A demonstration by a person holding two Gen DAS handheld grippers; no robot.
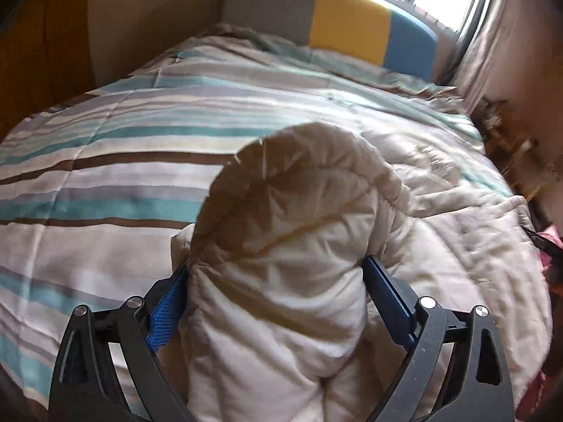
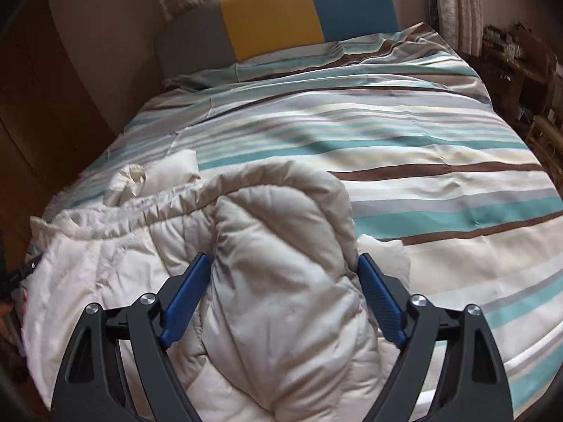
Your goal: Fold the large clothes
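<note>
So there's one puffy cream quilted coat (image 2: 281, 246) lying bunched on the near end of the bed, over one striped comforter (image 2: 404, 147). My left gripper (image 1: 276, 274) is pinching a fat padded fold, blue pads (image 1: 167, 311) wedged wide by it. My right gripper (image 2: 283, 270) is clamped the same way on another soft bulge.

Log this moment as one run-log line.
left gripper: shut on cream puffer coat | right gripper: shut on coat | coat on striped bedspread
</note>
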